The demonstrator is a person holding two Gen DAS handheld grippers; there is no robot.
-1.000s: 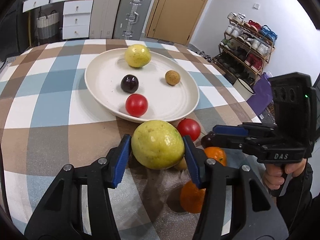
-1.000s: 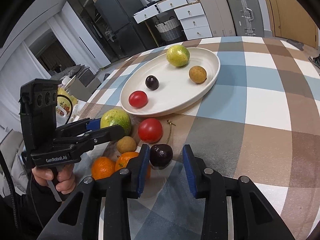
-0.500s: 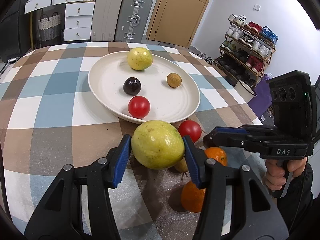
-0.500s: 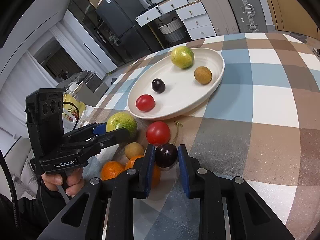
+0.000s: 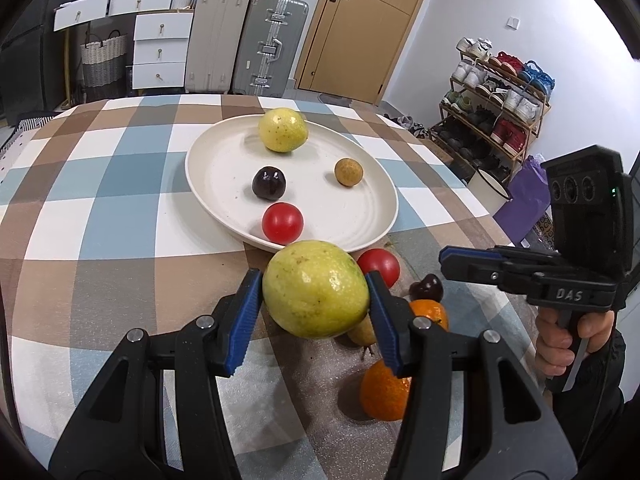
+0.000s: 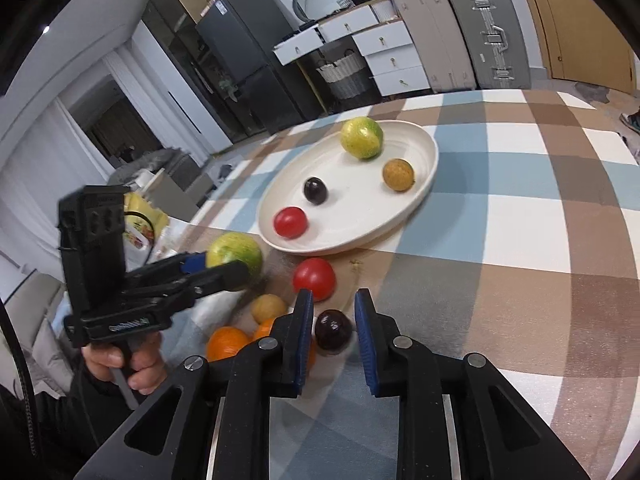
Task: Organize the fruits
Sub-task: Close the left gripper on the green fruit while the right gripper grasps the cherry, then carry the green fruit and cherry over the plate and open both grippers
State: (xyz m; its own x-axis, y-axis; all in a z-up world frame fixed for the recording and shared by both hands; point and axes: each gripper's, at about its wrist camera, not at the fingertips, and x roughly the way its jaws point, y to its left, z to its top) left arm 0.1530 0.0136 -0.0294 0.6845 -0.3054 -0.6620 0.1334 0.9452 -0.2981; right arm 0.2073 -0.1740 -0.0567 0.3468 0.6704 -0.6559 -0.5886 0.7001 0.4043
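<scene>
My left gripper (image 5: 314,292) is shut on a large yellow-green fruit (image 5: 316,289) and holds it above the table, just short of the white plate (image 5: 360,232). The plate holds a yellow fruit (image 5: 283,129), a dark plum (image 5: 269,183), a brown longan (image 5: 349,172) and a red tomato (image 5: 282,222). My right gripper (image 6: 331,330) is open around a dark plum (image 6: 333,330) that lies on the table with gaps to both pads. It also shows in the left wrist view (image 5: 427,287). Beside it lie a red tomato (image 6: 314,279), a longan (image 6: 269,308) and two oranges (image 6: 226,343).
The table wears a brown, blue and white checked cloth (image 5: 100,200). The plate also shows in the right wrist view (image 6: 424,168). Suitcases (image 5: 276,44) and drawers (image 5: 160,48) stand behind the table, a shoe rack (image 5: 500,92) to the right.
My left gripper has lifted the yellow-green fruit and moved it toward the plate. My right gripper closed in on the dark plum, then its jaws widened and drew back a little; the plum stays on the table.
</scene>
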